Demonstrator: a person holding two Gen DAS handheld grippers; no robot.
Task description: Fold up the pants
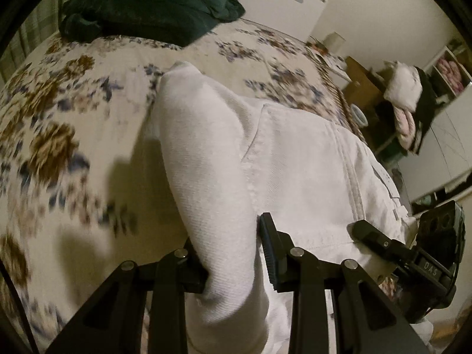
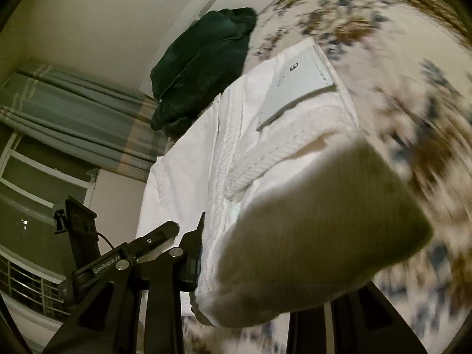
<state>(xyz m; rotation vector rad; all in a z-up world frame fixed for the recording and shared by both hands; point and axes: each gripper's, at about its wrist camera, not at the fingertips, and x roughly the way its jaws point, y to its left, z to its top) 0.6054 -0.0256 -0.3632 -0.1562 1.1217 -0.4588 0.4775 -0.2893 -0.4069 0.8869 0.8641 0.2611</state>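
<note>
White pants are held up over a floral bedspread. My left gripper is shut on a thick fold of the pants, cloth bulging between its jaws. My right gripper is shut on another edge of the pants; a draped fold hides its right finger. A grey label patch shows on the waistband. The right gripper also shows in the left wrist view, close beside the left one. The left gripper shows in the right wrist view.
A dark green garment lies heaped at the far end of the bed. Shelves and clutter stand right of the bed. Curtains and a window are behind. The floral bedspread spreads below.
</note>
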